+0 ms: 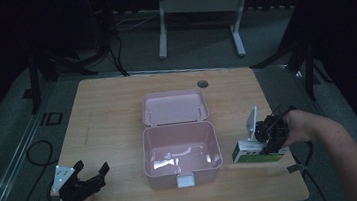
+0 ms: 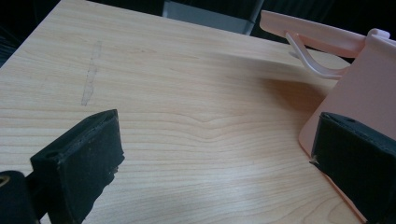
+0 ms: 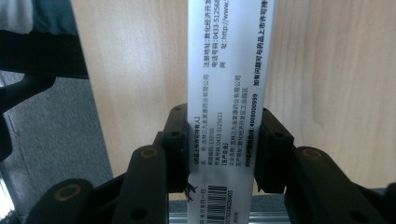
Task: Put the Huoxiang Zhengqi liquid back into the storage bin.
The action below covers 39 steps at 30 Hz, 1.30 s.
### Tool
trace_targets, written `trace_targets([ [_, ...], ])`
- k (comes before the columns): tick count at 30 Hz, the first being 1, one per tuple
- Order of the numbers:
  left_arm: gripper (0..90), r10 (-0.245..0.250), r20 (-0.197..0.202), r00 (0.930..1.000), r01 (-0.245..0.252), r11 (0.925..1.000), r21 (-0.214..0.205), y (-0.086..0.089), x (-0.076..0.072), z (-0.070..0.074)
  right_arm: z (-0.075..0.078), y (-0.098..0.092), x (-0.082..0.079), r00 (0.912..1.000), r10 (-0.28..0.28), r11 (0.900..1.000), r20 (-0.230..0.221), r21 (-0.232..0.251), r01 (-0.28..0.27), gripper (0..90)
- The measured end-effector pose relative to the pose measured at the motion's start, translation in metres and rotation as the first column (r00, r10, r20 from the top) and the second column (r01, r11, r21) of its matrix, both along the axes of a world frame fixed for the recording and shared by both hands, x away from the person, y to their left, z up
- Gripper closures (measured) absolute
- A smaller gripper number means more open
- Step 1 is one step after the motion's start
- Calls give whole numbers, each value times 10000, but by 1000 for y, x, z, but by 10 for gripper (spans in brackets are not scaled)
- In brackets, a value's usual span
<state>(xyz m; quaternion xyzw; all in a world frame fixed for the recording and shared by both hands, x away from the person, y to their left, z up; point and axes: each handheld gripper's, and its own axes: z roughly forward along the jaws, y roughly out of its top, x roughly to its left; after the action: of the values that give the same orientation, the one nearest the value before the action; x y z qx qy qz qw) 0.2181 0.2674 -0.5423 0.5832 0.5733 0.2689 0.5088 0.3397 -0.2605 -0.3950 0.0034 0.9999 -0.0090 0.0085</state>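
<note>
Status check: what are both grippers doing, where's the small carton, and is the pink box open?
Right gripper shut on small carton, right of pink box. Left gripper open, holding nothing, at table's near left. Box lid open, nothing between carton and box.

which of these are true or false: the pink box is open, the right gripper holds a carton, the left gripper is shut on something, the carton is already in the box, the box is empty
1. The pink box is open, its lid laid back. True.
2. The right gripper is shut on a white and green carton. True; in the right gripper view both pads press its sides.
3. The left gripper is shut on something. False; its jaws stand apart over the bare table with nothing between them.
4. The carton is already in the box. False; it is to the right of the box, in the gripper's grip.
5. The box is empty. True; no object shows inside it.
</note>
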Motion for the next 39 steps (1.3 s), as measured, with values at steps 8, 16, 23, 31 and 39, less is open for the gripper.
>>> trace_targets([
  [8,23,29,7,10000,-29,10000,-17,0,0,0,33,10,-6,9991,277,9996,310,45,-279,623],
  [16,23,34,5,10000,-34,10000,-17,1,0,0,59,23,-11,9974,507,9986,505,90,-512,624],
  [23,23,28,1,10000,-28,10000,-19,1,0,0,72,36,-13,9973,666,9975,315,229,-673,623],
  [31,23,22,-5,10000,-22,10000,-41,2,0,0,86,52,-16,9952,884,9955,422,293,-897,623],
  [39,23,0,-15,10000,0,10000,-57,1,0,0,96,80,-15,9974,642,9974,324,317,-652,623],
])
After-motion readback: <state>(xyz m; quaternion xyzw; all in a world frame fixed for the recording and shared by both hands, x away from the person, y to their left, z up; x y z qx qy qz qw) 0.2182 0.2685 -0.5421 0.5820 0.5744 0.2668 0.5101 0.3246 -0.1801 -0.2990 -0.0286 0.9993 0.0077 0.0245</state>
